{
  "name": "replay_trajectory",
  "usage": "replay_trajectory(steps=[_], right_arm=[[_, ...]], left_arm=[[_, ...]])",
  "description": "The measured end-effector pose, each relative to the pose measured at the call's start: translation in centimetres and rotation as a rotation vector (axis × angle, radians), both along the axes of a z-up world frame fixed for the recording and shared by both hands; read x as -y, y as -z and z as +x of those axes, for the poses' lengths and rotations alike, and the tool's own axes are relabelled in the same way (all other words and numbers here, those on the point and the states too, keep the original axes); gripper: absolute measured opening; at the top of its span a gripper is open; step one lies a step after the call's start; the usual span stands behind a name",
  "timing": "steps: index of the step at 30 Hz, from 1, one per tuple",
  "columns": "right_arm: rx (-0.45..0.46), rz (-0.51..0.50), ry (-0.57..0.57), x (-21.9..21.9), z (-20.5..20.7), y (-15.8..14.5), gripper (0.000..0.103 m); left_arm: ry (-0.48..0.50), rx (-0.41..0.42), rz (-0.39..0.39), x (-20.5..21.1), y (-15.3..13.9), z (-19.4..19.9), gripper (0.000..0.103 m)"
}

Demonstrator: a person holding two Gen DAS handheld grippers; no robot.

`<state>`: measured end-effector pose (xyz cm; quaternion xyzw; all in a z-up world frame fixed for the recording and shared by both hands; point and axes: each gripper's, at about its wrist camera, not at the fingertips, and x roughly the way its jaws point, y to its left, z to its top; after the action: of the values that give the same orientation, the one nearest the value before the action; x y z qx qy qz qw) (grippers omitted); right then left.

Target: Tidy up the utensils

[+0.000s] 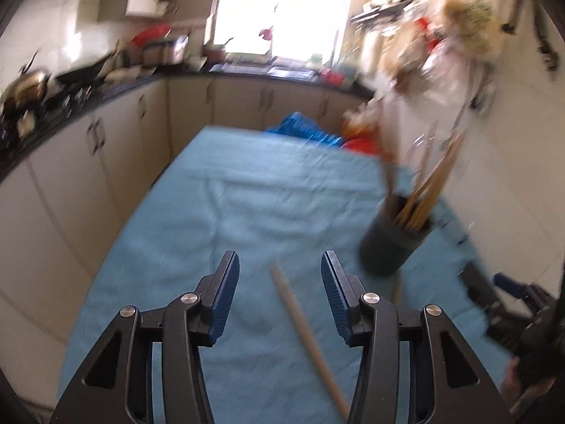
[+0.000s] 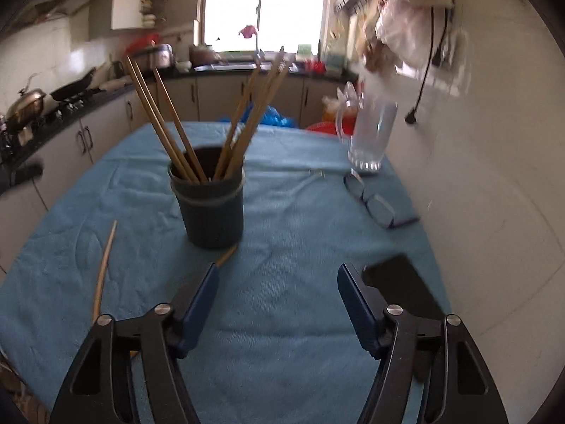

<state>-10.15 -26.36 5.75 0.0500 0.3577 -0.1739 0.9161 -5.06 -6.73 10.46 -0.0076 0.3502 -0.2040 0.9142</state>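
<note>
Chopstick (image 1: 306, 339) lies loose on the blue-clothed desk (image 1: 226, 212), lower centre between your left claw (image 1: 279, 275) fingers, both claws spread wide, empty. Your right claw (image 2: 277, 277) faces the chopstick-filled holder (image 2: 211, 205), centre frame.

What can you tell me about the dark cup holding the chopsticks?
The cup is a dark, round container that looks like plastic, with a ribbed wall and a pale band just under its rim. It stands upright on the blue cloth, near the middle of the table. Several wooden chopsticks stand inside it, fanned out to both sides. One loose chopstick pokes out from its base on the cloth. Neither tool touches it.
</note>
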Motion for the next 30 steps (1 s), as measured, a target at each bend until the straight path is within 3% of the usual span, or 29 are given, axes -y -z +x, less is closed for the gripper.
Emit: replay_trajectory(steps=[2, 3, 7, 12, 16, 25, 27, 30], right_arm=[[-0.05, 0.07, -0.008, -0.1, 0.7, 0.8, 0.059], [-0.078, 0.107, -0.003, -0.2, 1.3, 1.0, 0.044], [-0.168, 0.213, 0.018, -0.3, 3.3, 2.4, 0.026], [-0.207, 0.401, 0.079, -0.1, 5.0, 4.1, 0.025], [-0.224, 0.474, 0.098, -0.4, 6.5, 4.8, 0.024], [-0.3, 0.434, 0.136, -2.3, 9.7, 6.6, 0.019], [-0.312, 0.402, 0.133, -2.6, 9.6, 6.7, 0.011], [-0.312, 0.405, 0.121, -2.5, 8.9, 6.8, 0.008]], left_arm=[[-0.027, -0.043, 0.019, -1.1, 2.2, 0.1, 0.05], [-0.035, -0.05, 0.032, -1.4, 3.0, 0.0, 0.05], [-0.054, -0.051, 0.121, -1.7, 6.2, -0.3, 0.056], [-0.049, -0.111, 0.123, -2.3, 9.0, 0.2, 0.056], [-0.045, -0.125, 0.095, -2.8, 9.4, 0.2, 0.056], [-0.059, -0.152, 0.071, -3.2, 9.5, 0.4, 0.056], [-0.06, -0.154, 0.074, -3.1, 9.5, 0.4, 0.056], [-0.06, -0.157, 0.077, -3.0, 9.5, 0.4, 0.056]])
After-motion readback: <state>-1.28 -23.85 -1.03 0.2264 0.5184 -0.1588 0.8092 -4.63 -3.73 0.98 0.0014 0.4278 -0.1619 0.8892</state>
